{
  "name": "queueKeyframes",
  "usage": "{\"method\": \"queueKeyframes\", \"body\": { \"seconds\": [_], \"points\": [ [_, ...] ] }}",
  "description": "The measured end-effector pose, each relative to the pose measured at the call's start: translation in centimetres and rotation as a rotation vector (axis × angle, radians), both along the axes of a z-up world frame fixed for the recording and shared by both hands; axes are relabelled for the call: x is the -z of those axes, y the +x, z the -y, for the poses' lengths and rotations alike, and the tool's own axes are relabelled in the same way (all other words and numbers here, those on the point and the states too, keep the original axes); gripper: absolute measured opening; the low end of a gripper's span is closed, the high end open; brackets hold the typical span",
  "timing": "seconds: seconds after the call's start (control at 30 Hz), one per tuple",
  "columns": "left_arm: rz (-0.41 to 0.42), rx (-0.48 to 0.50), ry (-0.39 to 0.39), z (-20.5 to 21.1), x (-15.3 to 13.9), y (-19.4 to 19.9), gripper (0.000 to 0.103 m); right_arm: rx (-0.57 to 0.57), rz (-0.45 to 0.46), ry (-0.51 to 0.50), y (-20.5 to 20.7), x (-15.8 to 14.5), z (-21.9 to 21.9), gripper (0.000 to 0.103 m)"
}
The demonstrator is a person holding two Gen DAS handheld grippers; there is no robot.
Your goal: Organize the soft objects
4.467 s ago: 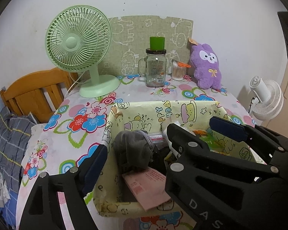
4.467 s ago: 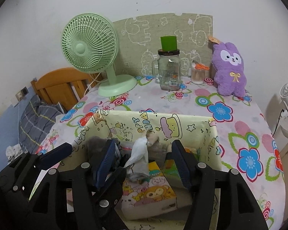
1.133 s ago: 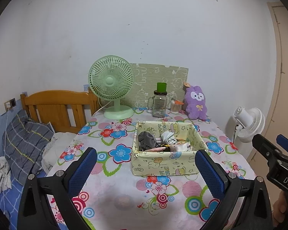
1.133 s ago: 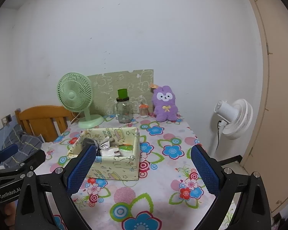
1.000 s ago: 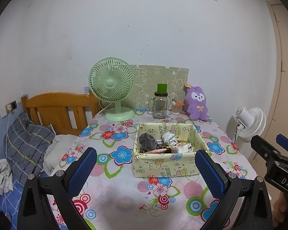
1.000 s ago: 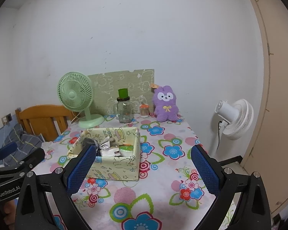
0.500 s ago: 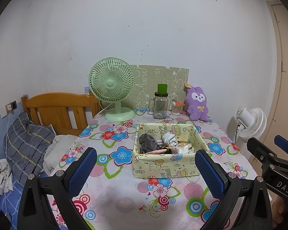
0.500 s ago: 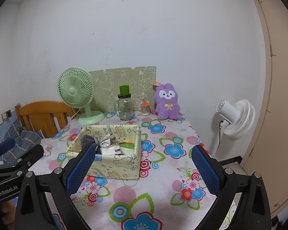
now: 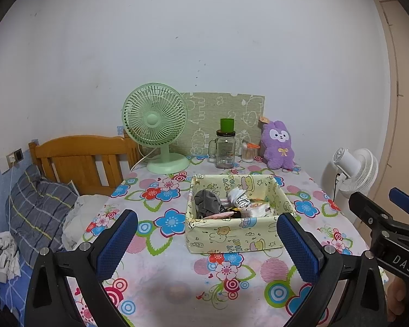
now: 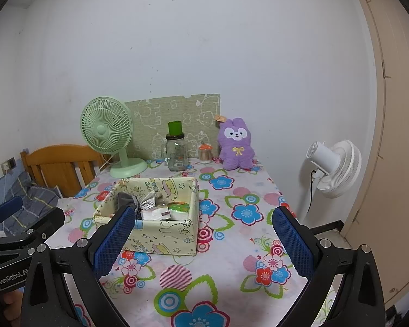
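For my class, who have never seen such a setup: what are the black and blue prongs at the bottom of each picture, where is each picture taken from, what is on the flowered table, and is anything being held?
No robot here: a person holds a two-finger gripper in each hand, with a camera on each looking along its fingers. One picture comes from the left gripper, the other from the right gripper. Both are open and hold nothing.

On the table stands a yellow fabric basket holding a grey cloth, a tissue pack and other small items. Behind it are a green fan, a glass jar and a purple plush rabbit. A white fan stands beside the table.
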State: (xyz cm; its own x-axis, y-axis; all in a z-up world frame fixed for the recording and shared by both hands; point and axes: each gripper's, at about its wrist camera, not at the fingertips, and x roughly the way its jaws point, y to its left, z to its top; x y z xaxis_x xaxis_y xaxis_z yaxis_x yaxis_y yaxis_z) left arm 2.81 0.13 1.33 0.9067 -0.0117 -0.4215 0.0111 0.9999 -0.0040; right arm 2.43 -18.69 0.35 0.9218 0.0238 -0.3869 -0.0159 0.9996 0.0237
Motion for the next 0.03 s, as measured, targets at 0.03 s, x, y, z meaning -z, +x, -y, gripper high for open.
{"method": "queueKeyframes", "body": {
  "seconds": [0.03],
  "points": [
    [0.0,0.001,0.001,0.03,0.02,0.0,0.103,0.0,0.0,-0.001,-0.01,-0.01,0.0,0.102]
  ]
}}
